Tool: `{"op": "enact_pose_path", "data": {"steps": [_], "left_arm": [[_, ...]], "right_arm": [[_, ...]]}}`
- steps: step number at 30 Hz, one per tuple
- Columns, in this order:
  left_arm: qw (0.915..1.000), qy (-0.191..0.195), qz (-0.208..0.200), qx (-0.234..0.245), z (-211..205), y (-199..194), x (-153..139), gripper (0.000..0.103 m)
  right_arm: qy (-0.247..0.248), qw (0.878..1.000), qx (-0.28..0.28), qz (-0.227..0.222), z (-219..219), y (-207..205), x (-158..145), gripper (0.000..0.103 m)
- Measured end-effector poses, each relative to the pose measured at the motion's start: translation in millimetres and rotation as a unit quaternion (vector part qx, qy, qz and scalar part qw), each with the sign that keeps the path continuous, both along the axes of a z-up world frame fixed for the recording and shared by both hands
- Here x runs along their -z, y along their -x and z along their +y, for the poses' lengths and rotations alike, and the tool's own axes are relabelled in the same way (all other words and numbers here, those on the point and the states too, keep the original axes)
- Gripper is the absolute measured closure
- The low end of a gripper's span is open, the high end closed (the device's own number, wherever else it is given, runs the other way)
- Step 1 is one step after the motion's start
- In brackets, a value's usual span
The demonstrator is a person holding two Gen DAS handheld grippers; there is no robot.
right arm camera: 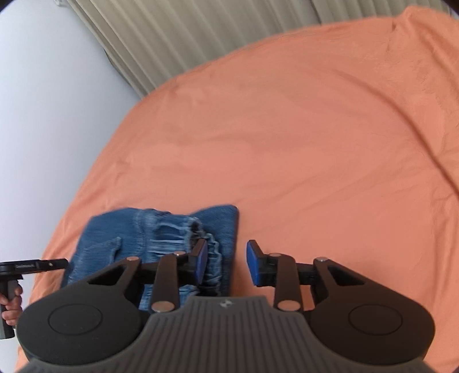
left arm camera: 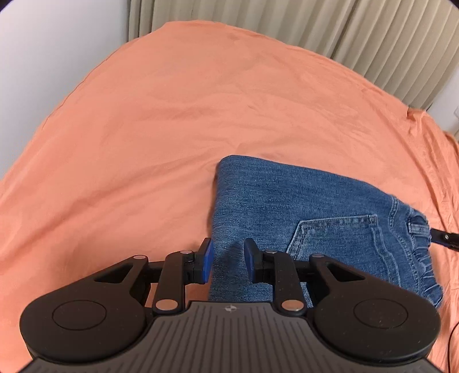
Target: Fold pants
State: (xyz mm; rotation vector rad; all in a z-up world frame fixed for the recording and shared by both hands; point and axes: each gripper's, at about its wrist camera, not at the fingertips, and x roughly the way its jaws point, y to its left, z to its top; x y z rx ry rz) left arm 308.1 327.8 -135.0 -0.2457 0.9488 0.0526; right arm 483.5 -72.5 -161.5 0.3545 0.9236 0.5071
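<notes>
The blue jeans lie folded into a compact stack on the orange bed sheet, back pocket and waistband facing up. My left gripper hovers over the stack's near left edge. Its blue pads stand apart, with denim lying flat below the gap and nothing pinched. In the right wrist view the jeans sit at lower left. My right gripper is open above their right edge, one pad over the gathered waistband, the other over bare sheet.
A beige pleated curtain and a white wall border the bed's far side. A hand holding the left tool's handle shows at the right wrist view's left edge. Wide bare sheet surrounds the jeans.
</notes>
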Motion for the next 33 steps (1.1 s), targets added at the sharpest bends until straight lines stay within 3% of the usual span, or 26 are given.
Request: {"op": "enact_pose_path", "data": {"steps": [8,11,15,19,23,25,28,33], "left_arm": [[0.9989,-0.023,0.031,-0.024,-10,-7,19,0.075],[0.9986,-0.028,0.031,-0.033,-12,-7,24,0.072],[0.9981,-0.027,0.033,-0.043,-10,-7,23,0.068],[0.9982,-0.030,0.030,-0.042,-12,-5,21,0.068],[0.9984,-0.027,0.024,-0.044,-11,-4,22,0.068],[0.9984,-0.023,0.022,-0.047,-10,-3,22,0.068],[0.9986,-0.021,0.016,-0.046,-9,0,19,0.068],[0.9987,-0.007,-0.012,-0.049,-2,11,8,0.068]], "right_arm": [[-0.087,0.995,-0.041,0.017,2,-31,36,0.082],[-0.084,0.995,-0.043,0.025,9,-46,46,0.103],[-0.050,0.998,-0.030,0.037,14,-56,60,0.103],[-0.098,0.995,-0.006,0.031,-7,-50,51,0.103],[-0.153,0.988,-0.016,0.001,-7,-34,19,0.103],[-0.151,0.987,-0.039,-0.030,8,-24,0,0.103],[-0.102,0.990,-0.059,-0.072,39,-15,-13,0.103],[-0.029,0.998,-0.044,-0.023,59,-24,22,0.103]]}}
